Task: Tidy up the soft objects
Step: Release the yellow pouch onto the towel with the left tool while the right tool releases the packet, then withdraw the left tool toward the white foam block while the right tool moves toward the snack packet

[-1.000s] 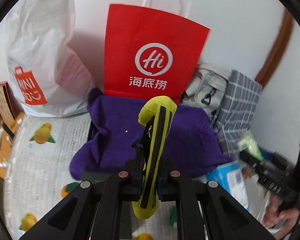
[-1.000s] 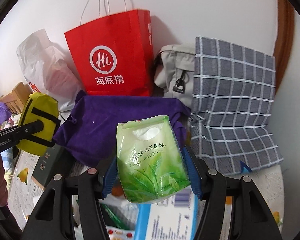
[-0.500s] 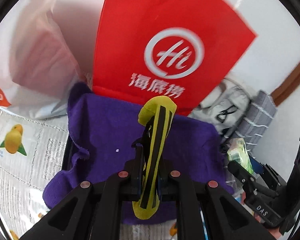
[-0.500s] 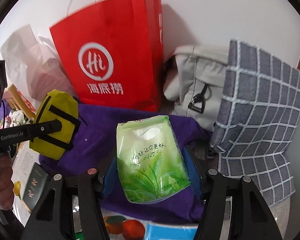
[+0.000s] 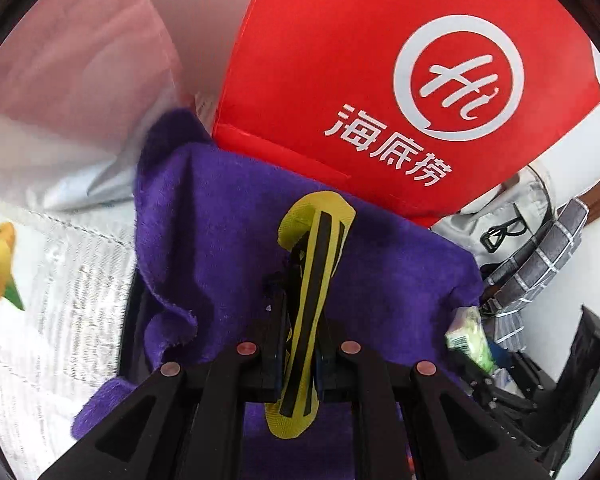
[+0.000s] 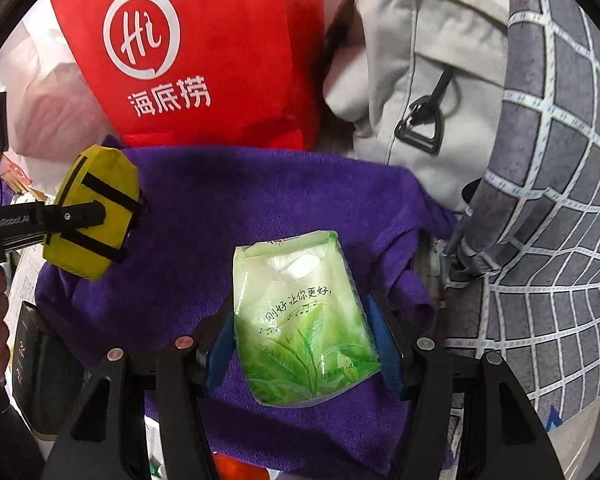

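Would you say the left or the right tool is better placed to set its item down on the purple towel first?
Probably the right. Its tool holds the green tissue pack over the middle of the purple towel, while the left tool holds the yellow pouch over the towel's left edge.

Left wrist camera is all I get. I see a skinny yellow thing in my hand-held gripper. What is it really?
Observer: From the right wrist view it is a flat yellow pouch with black straps, seen side-on.
Operator: Is the other one holding something too?
Observer: Yes, the right hand-held gripper is closed on a green tissue pack printed with leaves.
Operator: What is under them?
Observer: A purple towel lies below both items, and its right edge reaches a grey checked bag.
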Demonstrator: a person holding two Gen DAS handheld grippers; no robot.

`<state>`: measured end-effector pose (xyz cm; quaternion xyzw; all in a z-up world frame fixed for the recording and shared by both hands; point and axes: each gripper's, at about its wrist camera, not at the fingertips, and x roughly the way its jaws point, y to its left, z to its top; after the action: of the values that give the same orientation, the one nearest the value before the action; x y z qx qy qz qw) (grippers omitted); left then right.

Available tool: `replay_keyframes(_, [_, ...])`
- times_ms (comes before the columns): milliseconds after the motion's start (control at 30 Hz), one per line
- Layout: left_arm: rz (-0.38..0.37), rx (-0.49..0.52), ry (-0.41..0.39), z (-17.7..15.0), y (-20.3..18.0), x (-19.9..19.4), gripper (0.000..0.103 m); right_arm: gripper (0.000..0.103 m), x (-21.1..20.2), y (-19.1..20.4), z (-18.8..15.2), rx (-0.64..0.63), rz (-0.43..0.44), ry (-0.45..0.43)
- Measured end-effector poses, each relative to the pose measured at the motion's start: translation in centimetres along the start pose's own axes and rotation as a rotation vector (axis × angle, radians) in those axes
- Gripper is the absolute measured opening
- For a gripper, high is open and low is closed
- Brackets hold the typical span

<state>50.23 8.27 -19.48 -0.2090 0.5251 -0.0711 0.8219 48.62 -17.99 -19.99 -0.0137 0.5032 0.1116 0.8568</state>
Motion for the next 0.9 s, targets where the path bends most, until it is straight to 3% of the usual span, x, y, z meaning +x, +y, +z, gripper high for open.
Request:
replay_keyframes(267, [0.003,0.009,0.020,0.0,-0.2,1.1,0.012,0.061,1.0,0.4,-0.1,-0.020,-0.010,0.031])
replay_keyframes(400, [0.061,0.043,0.027,-0.1,-0.7,1.8,0.024,0.075,1.4,0.7,0.2,-0.040,-0.044,0.036])
replay_keyframes(467, [0.073,0.040,0.028,-0.1,-0.7,2.0,0.028,0.084,1.3,0.2,0.4,-0.005,0.018,0.029])
replay_keyframes(533, [0.088,0.047,0.029,0.0,-0.8,1.9,0.035,0.087,1.0,-0.2,0.3,0.009,0.069,0.028])
replay_keyframes(700, [0.162,0.112,-0.050,-0.1,-1.9,-0.1,0.069,0.087,-1.3,-0.3,0.6,-0.003,0.010,-0.026])
replay_keyframes(900, [0.169,0.154,-0.124,-0.5,-2.4,-3.9,0.072,0.087,-4.6,-0.7,0.3,-0.016,0.024,-0.053])
